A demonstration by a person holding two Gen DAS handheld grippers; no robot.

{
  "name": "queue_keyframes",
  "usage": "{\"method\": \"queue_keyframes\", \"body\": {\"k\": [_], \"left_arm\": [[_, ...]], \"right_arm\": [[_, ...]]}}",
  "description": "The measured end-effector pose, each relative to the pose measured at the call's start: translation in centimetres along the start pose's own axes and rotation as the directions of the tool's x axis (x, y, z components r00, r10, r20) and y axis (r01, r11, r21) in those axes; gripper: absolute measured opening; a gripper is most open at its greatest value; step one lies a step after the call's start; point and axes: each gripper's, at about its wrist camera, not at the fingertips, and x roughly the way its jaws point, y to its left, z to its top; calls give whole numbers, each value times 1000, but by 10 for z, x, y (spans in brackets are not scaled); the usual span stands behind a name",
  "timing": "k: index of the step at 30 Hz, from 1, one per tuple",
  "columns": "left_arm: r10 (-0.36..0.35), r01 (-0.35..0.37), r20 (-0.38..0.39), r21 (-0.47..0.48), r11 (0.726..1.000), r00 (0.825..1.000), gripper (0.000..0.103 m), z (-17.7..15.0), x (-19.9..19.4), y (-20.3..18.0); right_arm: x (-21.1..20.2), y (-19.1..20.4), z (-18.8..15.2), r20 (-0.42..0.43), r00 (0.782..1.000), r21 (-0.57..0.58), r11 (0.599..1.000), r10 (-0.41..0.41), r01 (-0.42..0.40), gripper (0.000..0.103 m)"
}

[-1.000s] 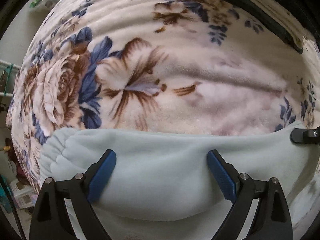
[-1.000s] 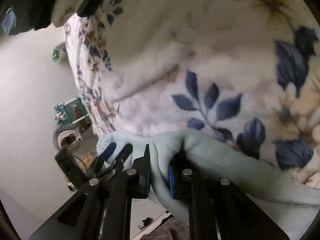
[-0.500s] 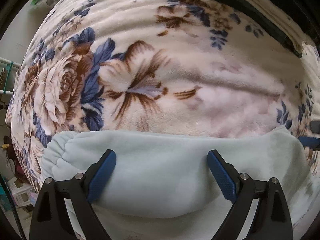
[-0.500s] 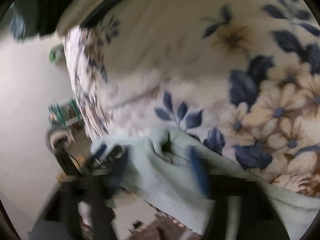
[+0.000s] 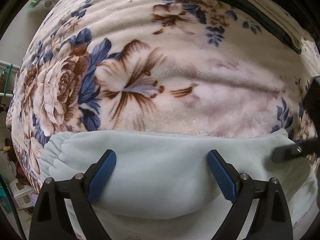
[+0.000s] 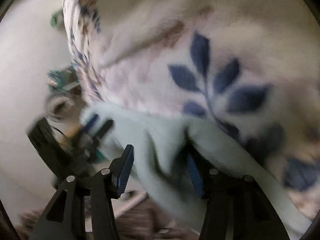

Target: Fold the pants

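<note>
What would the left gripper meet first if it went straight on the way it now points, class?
The left gripper points down at the pale blue pants spread between its open fingers, so it would likely meet that fabric first, with the floral blanket underneath. Depth is hard to judge.

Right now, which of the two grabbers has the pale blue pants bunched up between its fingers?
The right gripper: a raised fold of the pants stands between its closing fingers. The left gripper hangs wide open over flat cloth.

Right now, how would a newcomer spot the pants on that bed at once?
Find the big floral blanket, cream with brown and blue flowers. Along its near edge lies a plain strip of fabric: the pants. They are the only pale mint, unpatterned fleece there, with a gathered elastic end at the left.
</note>
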Motion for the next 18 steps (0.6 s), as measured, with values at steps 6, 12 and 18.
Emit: {"method": "queue_keyframes", "body": {"k": [6, 12, 18], "left_arm": [[0, 0, -4, -2, 1000, 1000, 93, -1, 7, 7], [-35, 34, -8, -12, 999, 999, 96, -6, 16, 16], [-38, 38, -5, -13, 999, 999, 96, -4, 16, 22]], "right_arm": [[37, -4, 17, -108, 958, 73, 964, 264, -257, 61], [-8, -14, 1, 58, 927, 192, 907, 371, -375, 26], [-19, -1, -16, 67, 912, 189, 892, 406, -411, 26]]}}
